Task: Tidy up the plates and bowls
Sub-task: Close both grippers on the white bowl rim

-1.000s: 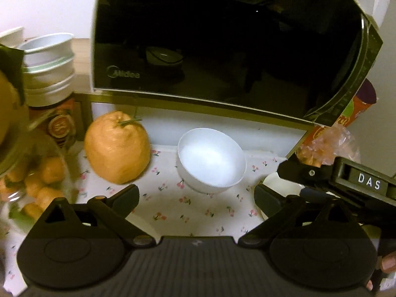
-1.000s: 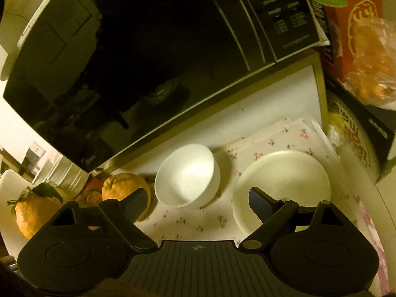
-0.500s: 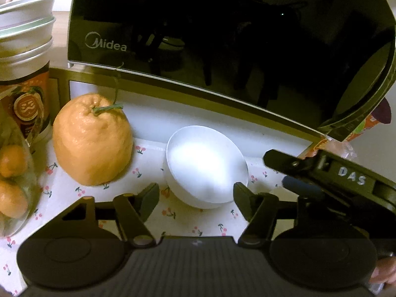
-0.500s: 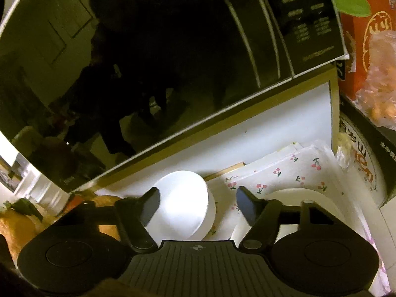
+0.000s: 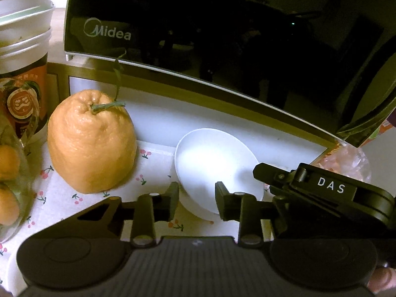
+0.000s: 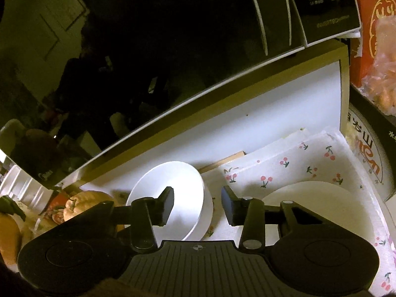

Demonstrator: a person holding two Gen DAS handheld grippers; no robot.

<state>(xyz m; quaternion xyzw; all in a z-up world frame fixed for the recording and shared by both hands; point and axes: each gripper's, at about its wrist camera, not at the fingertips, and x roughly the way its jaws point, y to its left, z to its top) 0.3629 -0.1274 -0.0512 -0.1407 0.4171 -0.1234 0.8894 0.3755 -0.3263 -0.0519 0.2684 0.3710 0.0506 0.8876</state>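
Observation:
A small white bowl [image 5: 217, 165] sits on the cherry-print cloth under the microwave shelf; it also shows in the right wrist view [image 6: 173, 193]. My left gripper [image 5: 196, 198] is partly open, its fingers straddling the bowl's near left rim. My right gripper [image 6: 197, 204] is partly open, its fingers straddling the bowl's right rim, left finger inside the bowl, right finger outside. Neither is clamped on it. A white plate [image 6: 319, 208] lies right of the bowl, partly under my right gripper. The right gripper's body [image 5: 329, 193] shows in the left wrist view.
A black Midea microwave [image 5: 198, 37] stands on a low shelf above. A large orange citrus [image 5: 91, 141] sits left of the bowl. Stacked paper cups [image 5: 22, 37] and a glass bowl of small oranges [image 5: 10, 173] are far left. An orange box [image 6: 371, 37] is on the right.
Both grippers have moved in on the bowl and narrowed their jaws from wide open. The right gripper's fingers now straddle the bowl's right rim.

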